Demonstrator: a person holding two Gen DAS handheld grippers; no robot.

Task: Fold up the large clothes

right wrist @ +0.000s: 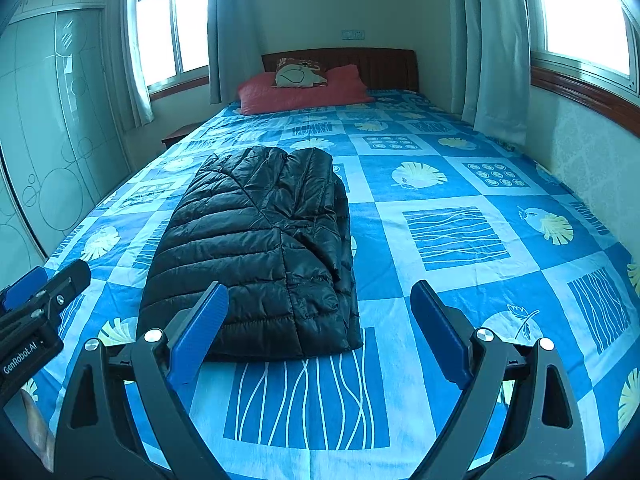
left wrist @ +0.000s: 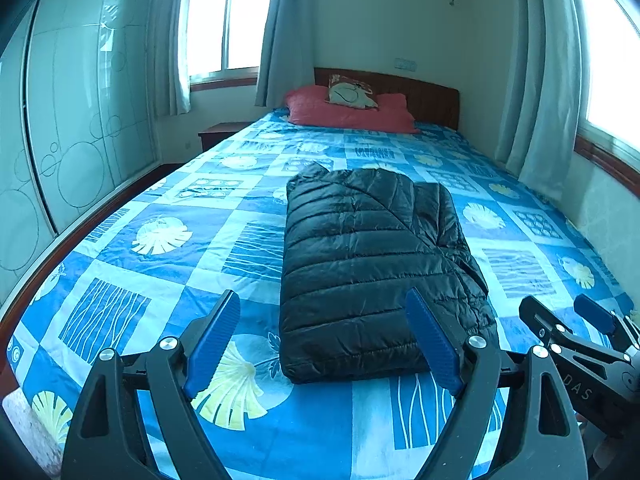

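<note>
At the far left stands a pale wardrobe [left wrist: 80, 120] with circle patterns on its doors, and next to it the bed [left wrist: 160, 184] under a blue patchwork sheet printed with leaves and wavy lines. The left gripper [left wrist: 324, 344] hovers over the near end of the bed with its blue pads spread wide and nothing between them. Just ahead of it, in the middle of the bed, lies the black puffer jacket [left wrist: 368, 264], folded into a thick oblong bundle with its near edge close to the foot of the bed. The right gripper [right wrist: 320, 332] is likewise spread and empty, its left pad overlapping the jacket's near corner in its own view (whether it touches the fabric I cannot tell). The fold looks finished or nearly so. The risk, as I judge it, lies in the material: slick, springy padding tends to puff open, and the looser layers on the bundle's right side could slide off if a pad snags them or pinches only the top layer. Readable writing: "GenRobot.AI" on the left gripper's body in the right view, and "DAS" on the right gripper's body in the left view. Red pillows [right wrist: 304, 94] rest at the headboard.
</note>
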